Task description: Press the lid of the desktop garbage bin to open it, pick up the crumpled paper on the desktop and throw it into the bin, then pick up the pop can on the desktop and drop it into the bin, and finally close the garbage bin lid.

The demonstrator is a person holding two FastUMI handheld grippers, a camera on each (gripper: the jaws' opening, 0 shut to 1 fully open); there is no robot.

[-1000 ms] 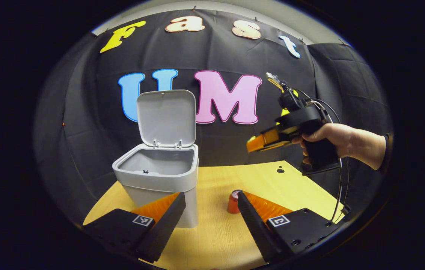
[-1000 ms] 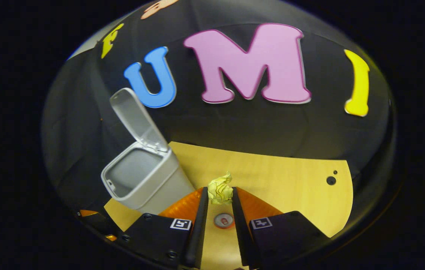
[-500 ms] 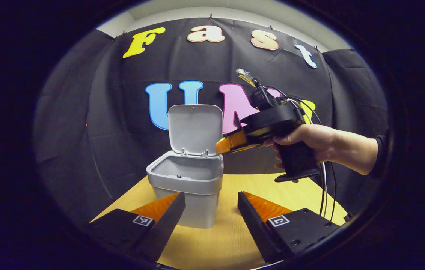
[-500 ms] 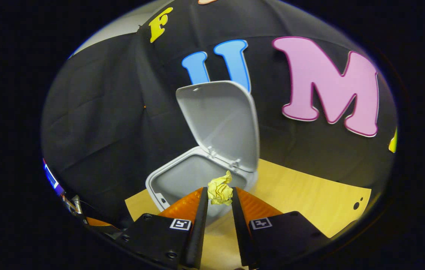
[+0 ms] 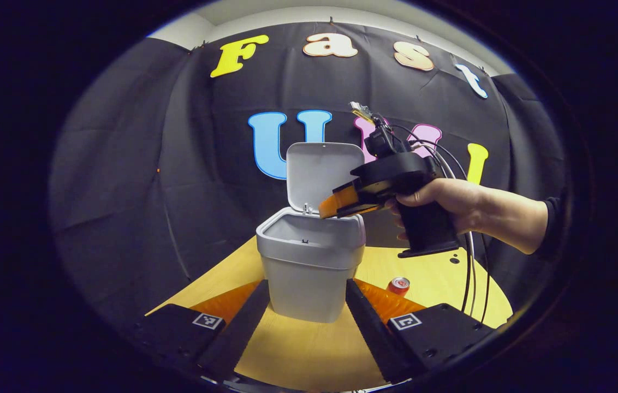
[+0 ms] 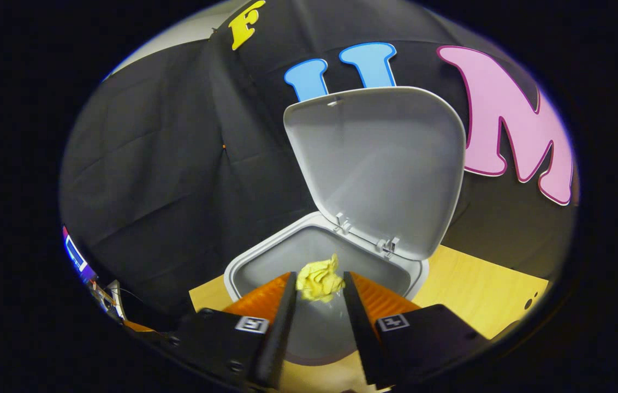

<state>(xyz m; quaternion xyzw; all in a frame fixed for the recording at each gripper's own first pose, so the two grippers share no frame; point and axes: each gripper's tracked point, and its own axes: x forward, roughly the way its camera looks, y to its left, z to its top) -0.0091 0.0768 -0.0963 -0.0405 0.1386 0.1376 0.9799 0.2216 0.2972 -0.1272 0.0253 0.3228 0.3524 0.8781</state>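
Right gripper view looks down into the smooth grey plastic bin (image 6: 265, 261), whose rounded-square lid (image 6: 377, 169) stands raised on two small hinges. The right gripper (image 6: 317, 286) sits over the bin's open mouth with the crumpled paper (image 6: 318, 280), a yellow creased wad, between its ribbed fingers (image 6: 268, 297); whether both still press on it I cannot tell. In the left gripper view the left gripper (image 5: 308, 297) is spread wide, low before the bin, and the cylindrical pop can (image 5: 398, 285) stands on the pale wooden desktop (image 5: 309, 355) just beyond its right-hand finger.
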